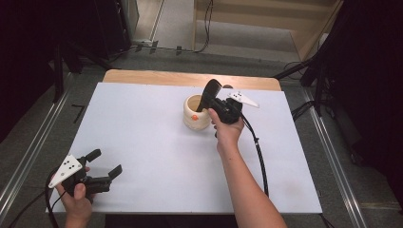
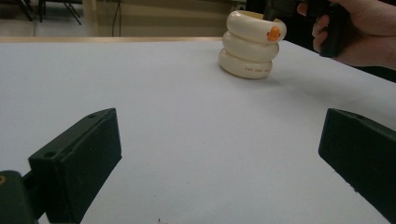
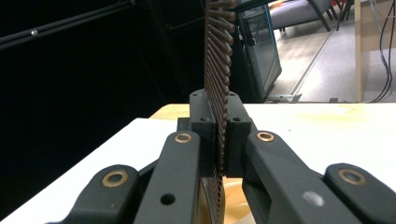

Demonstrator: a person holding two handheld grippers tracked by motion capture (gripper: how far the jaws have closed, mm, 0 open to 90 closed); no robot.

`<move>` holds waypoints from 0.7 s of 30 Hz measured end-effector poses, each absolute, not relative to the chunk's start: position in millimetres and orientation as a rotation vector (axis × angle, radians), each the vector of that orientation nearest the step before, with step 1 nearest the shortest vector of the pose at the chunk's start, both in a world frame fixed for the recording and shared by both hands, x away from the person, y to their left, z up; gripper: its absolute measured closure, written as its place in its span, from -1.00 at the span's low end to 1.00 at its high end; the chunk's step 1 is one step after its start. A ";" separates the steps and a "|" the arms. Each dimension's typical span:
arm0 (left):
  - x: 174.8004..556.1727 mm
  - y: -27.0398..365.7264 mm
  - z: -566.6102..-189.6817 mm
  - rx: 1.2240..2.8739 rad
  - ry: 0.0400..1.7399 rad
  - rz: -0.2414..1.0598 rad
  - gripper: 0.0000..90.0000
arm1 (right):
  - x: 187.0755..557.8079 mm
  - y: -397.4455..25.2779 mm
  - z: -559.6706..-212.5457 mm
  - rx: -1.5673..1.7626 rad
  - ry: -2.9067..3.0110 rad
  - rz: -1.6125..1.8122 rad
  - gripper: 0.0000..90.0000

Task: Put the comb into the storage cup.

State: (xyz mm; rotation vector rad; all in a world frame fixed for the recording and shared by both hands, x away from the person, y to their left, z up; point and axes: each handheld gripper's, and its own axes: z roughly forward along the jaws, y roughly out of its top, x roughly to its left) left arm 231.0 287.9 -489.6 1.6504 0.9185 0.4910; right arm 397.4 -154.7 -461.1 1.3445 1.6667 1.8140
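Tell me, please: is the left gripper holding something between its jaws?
No. In the left gripper view the left gripper has its jaws spread wide apart, with only the bare white table between them.

Left gripper [image 1: 105, 163] resting low at the near left, jaws spread wide, gripped by the left hand [image 1: 76, 199]. Right gripper [image 1: 212, 95] reaching forward at centre, jaws clamping tight, right hand [image 1: 227, 130] wrapping its handle, forearm stretching diagonally.

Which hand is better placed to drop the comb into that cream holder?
Right. The right tool is shut on the dark comb, right over the cream ringed holder. The left tool is open at the table's near corner, far from it.
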 end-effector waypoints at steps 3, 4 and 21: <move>231.1 288.3 -489.7 1.648 0.919 0.491 -1.00 | 398.3 -157.3 -461.4 1.396 1.655 1.822 0.86; 231.1 288.4 -489.7 1.648 0.919 0.491 -1.00 | 398.7 -158.9 -461.4 1.421 1.653 1.822 0.83; 231.4 288.8 -489.8 1.640 0.917 0.487 -1.00 | 396.5 -173.9 -459.7 1.579 1.772 1.658 -0.55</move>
